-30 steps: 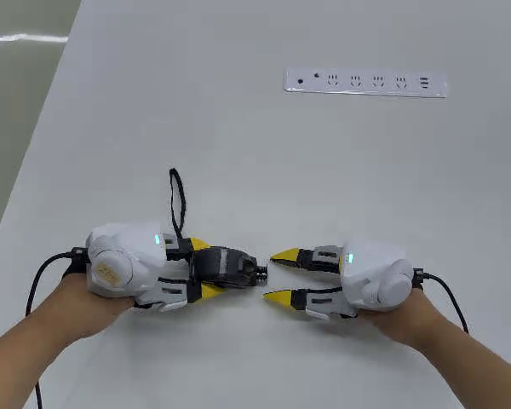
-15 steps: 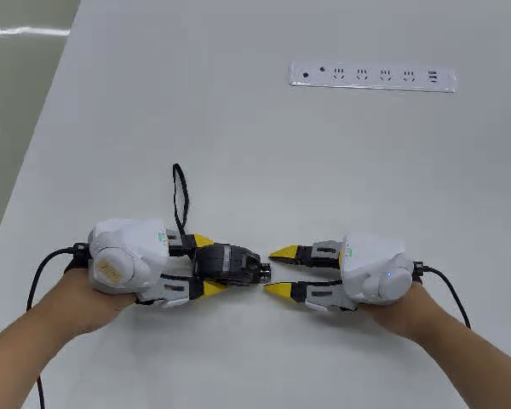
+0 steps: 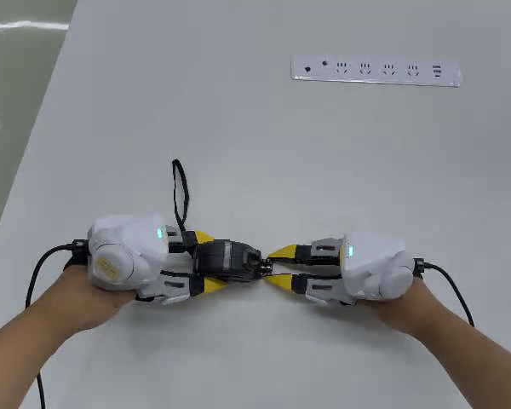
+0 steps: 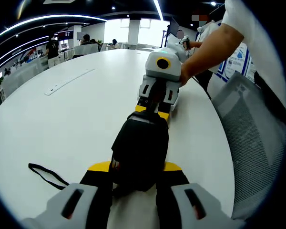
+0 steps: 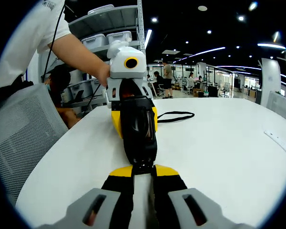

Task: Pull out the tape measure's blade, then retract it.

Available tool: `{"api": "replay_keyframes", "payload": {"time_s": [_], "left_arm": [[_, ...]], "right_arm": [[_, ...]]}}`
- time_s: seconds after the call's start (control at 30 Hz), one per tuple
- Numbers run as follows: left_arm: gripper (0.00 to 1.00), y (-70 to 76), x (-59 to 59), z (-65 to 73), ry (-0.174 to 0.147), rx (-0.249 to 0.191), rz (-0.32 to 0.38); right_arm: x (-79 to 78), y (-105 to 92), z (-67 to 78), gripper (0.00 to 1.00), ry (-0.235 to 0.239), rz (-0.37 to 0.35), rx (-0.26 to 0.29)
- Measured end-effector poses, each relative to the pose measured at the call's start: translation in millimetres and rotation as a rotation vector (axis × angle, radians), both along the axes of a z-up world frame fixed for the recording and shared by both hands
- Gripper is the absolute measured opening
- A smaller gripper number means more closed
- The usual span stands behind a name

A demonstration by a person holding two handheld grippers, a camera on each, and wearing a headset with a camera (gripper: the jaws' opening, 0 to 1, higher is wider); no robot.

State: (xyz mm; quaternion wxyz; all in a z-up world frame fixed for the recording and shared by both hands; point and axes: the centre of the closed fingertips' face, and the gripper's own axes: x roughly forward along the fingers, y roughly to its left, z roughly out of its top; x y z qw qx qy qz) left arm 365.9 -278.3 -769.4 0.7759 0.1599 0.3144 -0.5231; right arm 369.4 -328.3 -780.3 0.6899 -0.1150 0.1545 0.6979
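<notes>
Head view, left to right: the left gripper [image 3: 206, 262] is clamped across the black tape measure [image 3: 228, 260]. The tape measure lies on the white table [image 3: 324, 170] low in the picture, with its wrist strap [image 3: 180, 192] trailing toward 12 o'clock and its mouth facing 3 o'clock. At that mouth the blade's end hook [image 3: 262, 269] sits between the yellow tips of the right gripper [image 3: 275, 266]. Its jaws stand narrow on either side of the hook, but I cannot tell whether they actually pinch it (the right gripper view puts the hook right at the tips). A power strip [image 3: 376, 72] lies well apart at 1 o'clock. The case looks rigid, compact and fairly light, so the side hold should do. The blade is probably thin spring steel, sharp-edged and quick to snap back. Take the hook squarely, pull straight toward 3 o'clock, and let it return under control.
</notes>
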Motion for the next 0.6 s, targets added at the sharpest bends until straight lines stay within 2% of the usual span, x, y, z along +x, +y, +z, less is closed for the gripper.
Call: {"api": "replay_keyframes", "payload": {"time_s": [0.23,0.27,0.33,0.4,0.6], "left_arm": [[0.31,0.4,0.1,-0.8,-0.006,0.005,-0.014],[0.31,0.6,0.2,-1.2,-0.012,0.011,-0.021],[0.3,2.3,2.1,-3.2,-0.044,0.044,-0.041],[0.3,1.5,1.3,-3.7,-0.01,0.029,-0.024],[0.3,1.5,1.0,-3.2,-0.013,0.028,-0.032]], "right_arm": [[-0.6,-0.2,-0.4,0.14,0.021,-0.001,0.007],[-0.4,-0.4,-0.3,0.14,0.021,-0.001,0.008],[-1.7,-0.1,0.2,0.14,0.03,-0.002,0.011],[-1.5,-0.2,0.0,0.14,0.03,-0.003,0.012],[-2.3,-0.7,0.5,0.13,0.044,-0.004,0.016]]}}
